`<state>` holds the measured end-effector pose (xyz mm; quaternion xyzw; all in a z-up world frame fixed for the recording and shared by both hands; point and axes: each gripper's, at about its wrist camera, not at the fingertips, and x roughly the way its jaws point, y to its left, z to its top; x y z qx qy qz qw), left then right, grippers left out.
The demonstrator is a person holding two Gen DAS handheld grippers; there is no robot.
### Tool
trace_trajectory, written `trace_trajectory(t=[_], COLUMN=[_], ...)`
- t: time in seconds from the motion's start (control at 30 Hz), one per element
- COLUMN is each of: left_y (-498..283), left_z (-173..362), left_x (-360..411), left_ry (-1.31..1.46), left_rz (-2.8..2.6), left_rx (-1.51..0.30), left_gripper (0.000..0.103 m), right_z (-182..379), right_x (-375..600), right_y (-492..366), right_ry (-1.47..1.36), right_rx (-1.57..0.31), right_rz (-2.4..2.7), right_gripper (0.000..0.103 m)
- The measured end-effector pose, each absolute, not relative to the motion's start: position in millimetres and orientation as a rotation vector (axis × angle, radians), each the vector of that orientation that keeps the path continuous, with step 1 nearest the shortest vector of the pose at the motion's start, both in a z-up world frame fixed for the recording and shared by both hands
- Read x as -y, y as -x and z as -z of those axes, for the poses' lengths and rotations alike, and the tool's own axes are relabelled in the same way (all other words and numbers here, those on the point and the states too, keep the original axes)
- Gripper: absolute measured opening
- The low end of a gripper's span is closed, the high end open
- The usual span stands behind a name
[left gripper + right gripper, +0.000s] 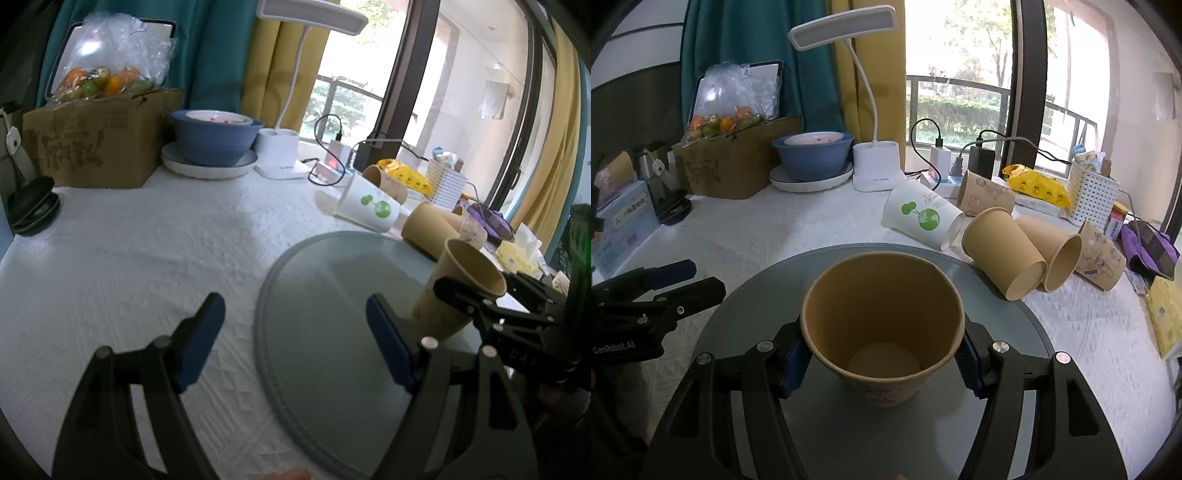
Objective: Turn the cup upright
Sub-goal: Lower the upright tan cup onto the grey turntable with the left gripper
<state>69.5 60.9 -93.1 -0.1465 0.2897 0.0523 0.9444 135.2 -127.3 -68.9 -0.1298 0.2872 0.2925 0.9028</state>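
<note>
Cup [882,325] stands mouth-up in the right tool's [882,360] grip; only the left wrist view shows the left tool [295,343] spread wide, holding nothing.

Two close wrist views facing window, sharing grey mat [332,295]

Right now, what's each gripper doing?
Left gripper: open, holding nothing.
Right gripper: shut on the brown paper cup, mouth up, over the grey round tray.
</note>
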Motion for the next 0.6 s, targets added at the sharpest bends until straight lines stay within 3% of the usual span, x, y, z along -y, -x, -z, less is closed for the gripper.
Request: trace_trajectory(t=[0.1, 0.2, 0.6], left_y=[-69.7, -69.6, -61.6], left_z=[92.9, 92.7, 79.2], left_x=[-60.5, -60.8, -49.5], left_ry=[0.296, 0.298, 0.291], left_rz=[-0.108, -0.107, -0.081], left_rx=[-0.591, -0.590, -0.564], left_gripper=[0.080, 0.080, 0.080], right_z=[69.5, 68.3, 53.7], right_x=[129.0, 132.4, 141.1], right_y=[-135.7, -134.6, -123.5], right_ry=[0.261, 0.247, 0.229], right_rx=[-0.603, -0.602, -0.577], right_rz=[-0.601, -0.599, -0.594], right_gripper=[0.071, 0.081, 0.081])
